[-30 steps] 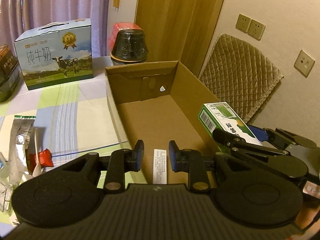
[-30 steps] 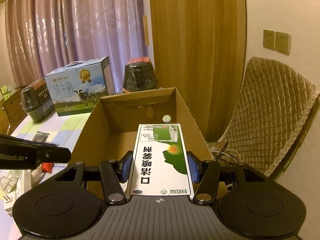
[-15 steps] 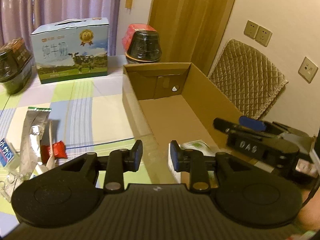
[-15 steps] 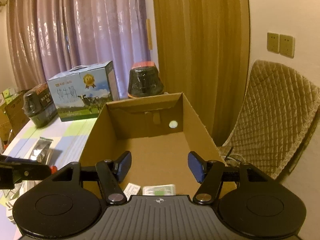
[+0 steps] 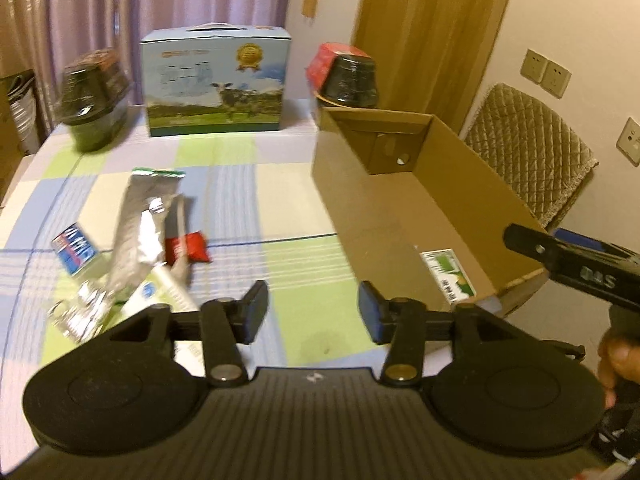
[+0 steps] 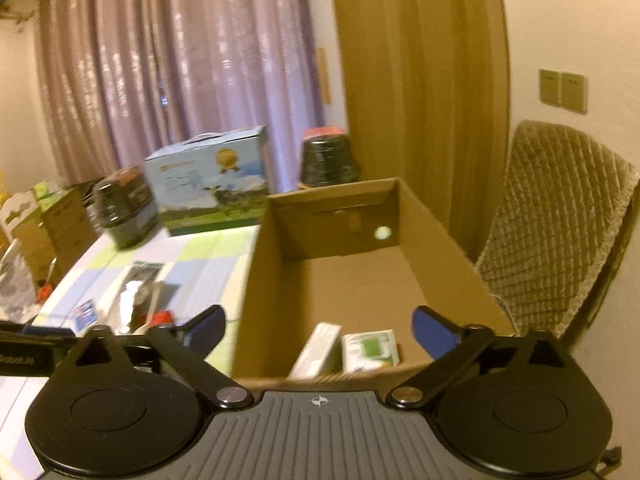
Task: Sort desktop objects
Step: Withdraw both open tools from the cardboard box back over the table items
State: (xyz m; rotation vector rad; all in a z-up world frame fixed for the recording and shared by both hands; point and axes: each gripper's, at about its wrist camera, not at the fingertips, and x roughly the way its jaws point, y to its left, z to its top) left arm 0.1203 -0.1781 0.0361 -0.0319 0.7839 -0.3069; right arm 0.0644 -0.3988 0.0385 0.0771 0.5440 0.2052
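Observation:
An open cardboard box (image 5: 476,184) stands at the table's right end. A green-and-white carton (image 5: 448,272) lies on its floor near the front wall, and in the right wrist view it (image 6: 372,350) rests beside a white carton (image 6: 318,350). My right gripper (image 6: 320,328) hangs over the box's near edge, its jaws opening wide with nothing between them. My left gripper (image 5: 313,312) is over the checked tablecloth left of the box, its jaws opening and empty. Loose items lie to its left: a silver pouch (image 5: 140,216), a red packet (image 5: 188,248), a blue-and-red pack (image 5: 74,250) and a white tube (image 5: 168,288).
A blue milk gift box (image 5: 216,84) and two dark wrapped bowls (image 5: 94,96) (image 5: 348,76) stand along the table's far side. A quilted chair (image 5: 528,160) is behind the cardboard box by the wall. A hand (image 5: 616,360) holds the right gripper at the picture's right edge.
The right gripper let go of the green-and-white carton, which now lies in the box, and its jaws spread wide. The left gripper swung left from the box and its jaws widened.

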